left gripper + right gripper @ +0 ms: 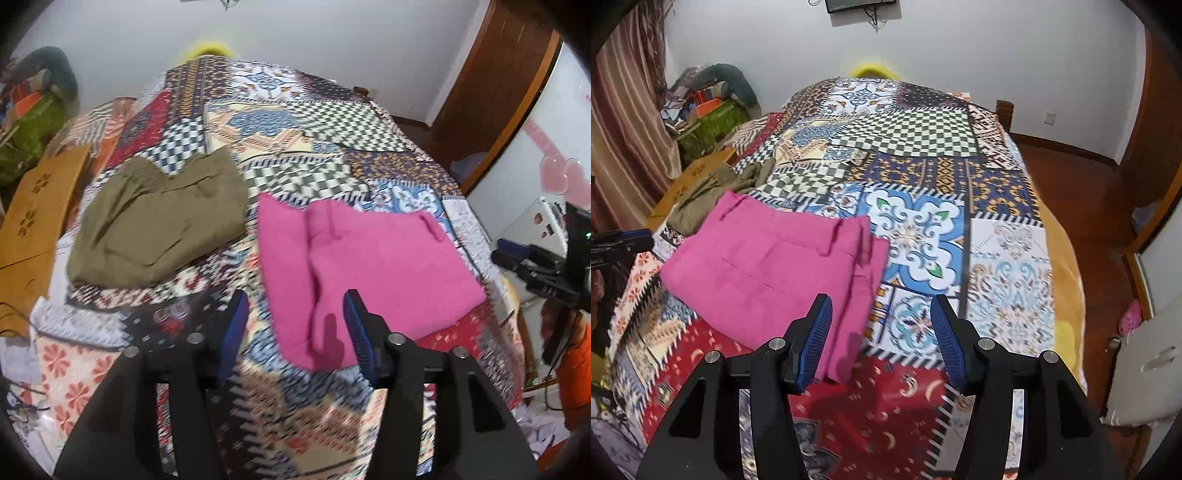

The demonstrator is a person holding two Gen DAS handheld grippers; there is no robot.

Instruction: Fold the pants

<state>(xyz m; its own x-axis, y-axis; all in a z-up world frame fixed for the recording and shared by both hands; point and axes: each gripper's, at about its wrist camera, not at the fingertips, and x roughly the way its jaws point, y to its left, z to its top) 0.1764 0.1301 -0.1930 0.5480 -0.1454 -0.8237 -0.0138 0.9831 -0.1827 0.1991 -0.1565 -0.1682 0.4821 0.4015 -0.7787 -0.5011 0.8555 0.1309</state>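
Patchwork bedspread [923,140] is carrying the pink pants [369,266], folded beside olive pants [159,225]. I am hovering both left tongs [293,332] and right tongs [881,339] open, gripping nothing; next I'd judge tidying or finishing.

Left gripper [293,325]: black frame, blue ribbed pads [236,328], pointing steeply downward, jaws standing apart with nothing between them, pads touching nothing. Right gripper [881,326]: same build, blue pads [820,332], also angled steeply down, jaws parted about as wide, nothing gripped. In the left wrist view the right gripper shows at the far right edge, with an orange sleeve [576,369] below it. In the right wrist view the left gripper's blue-tipped fingers reach in from the left edge.
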